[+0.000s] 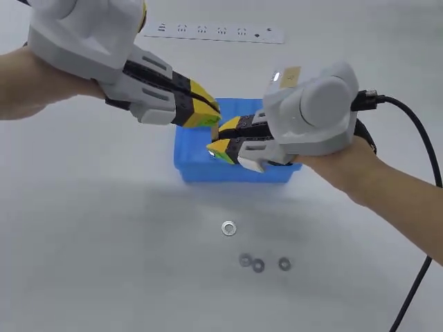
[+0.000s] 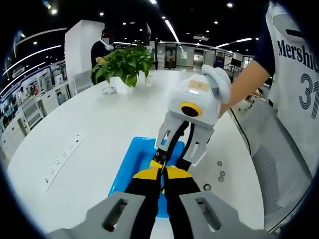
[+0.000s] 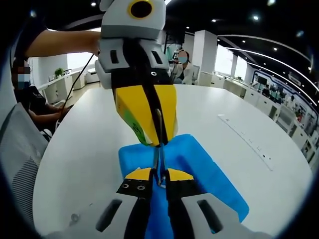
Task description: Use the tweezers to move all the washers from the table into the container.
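Nearest me: 4 washers (image 1: 258, 265) loose on table (image 1: 83, 249), 3 clustered, 1 apart toward container. None in tool.
Beyond: blue container (image 1: 197, 169). Interior mostly masked by grippers, so can't tell if any washers are inside.
Over container: my right gripper (image 1: 214, 147) has jaws pinched shut on tweezers (image 3: 158, 157). My left gripper (image 1: 214, 114) is closed on other end, approx. tip to tip.
Far edge: power strip (image 1: 214, 31).
Assessment: tool-setup stage. Min. 4 transfers outstanding.
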A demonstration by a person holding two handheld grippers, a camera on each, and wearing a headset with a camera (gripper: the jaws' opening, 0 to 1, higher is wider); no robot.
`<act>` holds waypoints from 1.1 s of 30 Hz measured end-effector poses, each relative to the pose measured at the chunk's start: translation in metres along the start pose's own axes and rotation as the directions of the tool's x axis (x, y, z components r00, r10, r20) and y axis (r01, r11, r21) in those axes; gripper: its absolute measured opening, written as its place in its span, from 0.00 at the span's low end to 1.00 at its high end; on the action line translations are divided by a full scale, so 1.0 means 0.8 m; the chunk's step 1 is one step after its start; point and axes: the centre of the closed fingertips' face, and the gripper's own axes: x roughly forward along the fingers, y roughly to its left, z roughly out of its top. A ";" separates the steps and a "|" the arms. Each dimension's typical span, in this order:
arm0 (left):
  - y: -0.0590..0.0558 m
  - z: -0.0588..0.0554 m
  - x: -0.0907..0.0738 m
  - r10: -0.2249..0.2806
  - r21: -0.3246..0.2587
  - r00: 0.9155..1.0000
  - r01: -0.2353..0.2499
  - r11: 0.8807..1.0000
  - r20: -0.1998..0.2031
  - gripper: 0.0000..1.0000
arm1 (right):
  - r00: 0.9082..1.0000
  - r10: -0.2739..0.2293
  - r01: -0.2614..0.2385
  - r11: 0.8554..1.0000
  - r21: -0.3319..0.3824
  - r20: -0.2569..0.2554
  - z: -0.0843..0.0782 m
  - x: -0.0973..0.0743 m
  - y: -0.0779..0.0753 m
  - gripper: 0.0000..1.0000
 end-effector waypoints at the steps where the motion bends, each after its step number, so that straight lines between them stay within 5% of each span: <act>1: 0.001 0.000 0.000 0.002 0.004 1.000 -0.002 1.000 -0.001 0.06 | 1.000 -0.001 0.001 1.000 -0.002 -0.002 0.000 0.000 0.000 0.11; 10: 0.002 0.006 -0.004 0.011 0.032 1.000 -0.011 0.999 0.003 0.06 | 1.000 -0.015 0.015 1.000 0.000 0.009 0.005 -0.003 -0.003 0.12; 20: -0.004 0.032 -0.021 0.020 0.071 0.999 -0.022 0.997 0.033 0.06 | 0.998 -0.018 0.020 0.999 -0.029 0.063 0.034 -0.028 0.001 0.12; 33: -0.055 0.067 -0.043 0.009 0.080 0.997 -0.014 0.997 0.072 0.06 | 0.995 -0.025 0.032 0.997 -0.071 0.097 0.059 -0.069 0.038 0.12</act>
